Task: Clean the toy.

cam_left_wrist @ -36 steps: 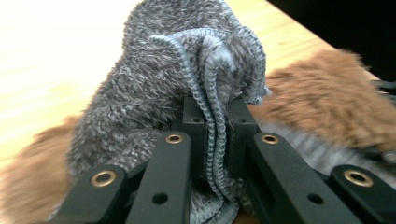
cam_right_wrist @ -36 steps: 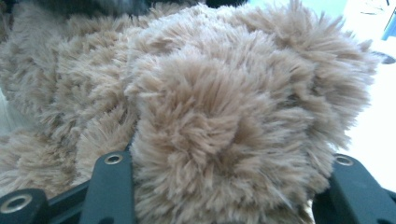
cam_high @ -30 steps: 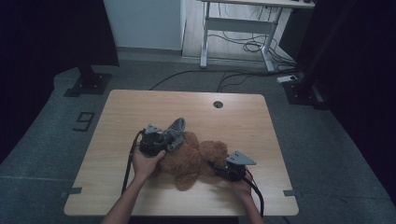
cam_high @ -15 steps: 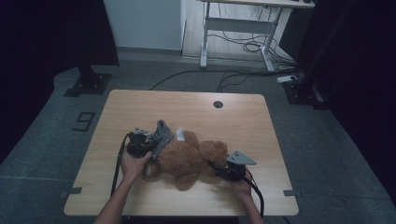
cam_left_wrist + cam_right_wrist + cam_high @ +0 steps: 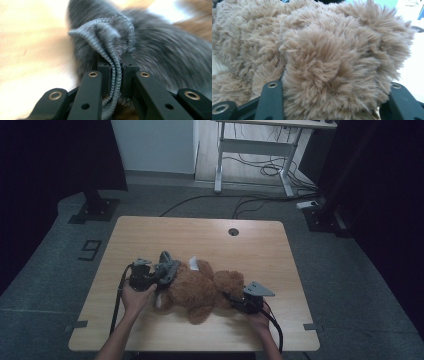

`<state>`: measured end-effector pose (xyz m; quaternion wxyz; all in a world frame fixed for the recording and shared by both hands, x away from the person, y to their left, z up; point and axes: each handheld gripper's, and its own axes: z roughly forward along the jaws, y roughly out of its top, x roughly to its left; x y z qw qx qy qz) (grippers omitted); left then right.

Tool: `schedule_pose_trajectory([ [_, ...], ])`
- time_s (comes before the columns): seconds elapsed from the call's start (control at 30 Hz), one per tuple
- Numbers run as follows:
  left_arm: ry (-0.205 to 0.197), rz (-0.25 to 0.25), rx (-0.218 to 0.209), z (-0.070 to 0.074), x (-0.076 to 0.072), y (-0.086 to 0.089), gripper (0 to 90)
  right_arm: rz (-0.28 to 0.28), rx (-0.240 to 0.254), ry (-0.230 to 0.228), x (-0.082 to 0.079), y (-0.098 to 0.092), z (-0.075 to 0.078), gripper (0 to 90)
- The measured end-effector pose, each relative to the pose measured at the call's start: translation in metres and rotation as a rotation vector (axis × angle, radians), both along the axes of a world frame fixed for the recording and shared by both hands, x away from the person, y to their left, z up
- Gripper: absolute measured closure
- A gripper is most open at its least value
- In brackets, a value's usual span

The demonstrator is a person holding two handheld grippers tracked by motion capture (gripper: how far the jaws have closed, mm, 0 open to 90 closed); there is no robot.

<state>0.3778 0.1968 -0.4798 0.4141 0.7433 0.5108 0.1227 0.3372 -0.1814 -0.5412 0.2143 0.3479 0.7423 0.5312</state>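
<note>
Lying on its side near the front edge of the table (image 5: 150, 235): brown teddy bear (image 5: 202, 287). Clamping tight on the ribbed hem of the grey garment (image 5: 115, 45) at the bear's left end: left tongs (image 5: 115, 75). Gripping a furry lump of the bear's right end between half-spread jaws: right tongs (image 5: 332, 100).

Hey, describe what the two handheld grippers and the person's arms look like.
Both are black two-jaw tools. The left gripper has flat black links with brass-ringed holes. The right gripper carries a grey three-cornered plate on top. A black cable trails from each. The forearms are bare, no sleeves.
</note>
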Motion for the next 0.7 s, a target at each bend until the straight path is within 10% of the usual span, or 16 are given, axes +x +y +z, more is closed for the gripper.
schedule_pose_trajectory([
  [0.3, -0.116, -0.174, -0.042, 0.043, -0.016, -0.07, 80.5, -0.011, -0.013, -0.014, -0.001, 0.002, 0.0, 44.3],
  [0.5, -0.085, -0.198, 0.016, 0.029, 0.011, -0.117, 80.1, -0.041, -0.047, -0.052, 0.005, 0.008, 0.0, 45.1],
  [0.7, -0.073, -0.181, -0.02, 0.015, 0.017, -0.108, 80.2, -0.043, -0.076, -0.077, 0.014, 0.009, 0.002, 45.5],
])
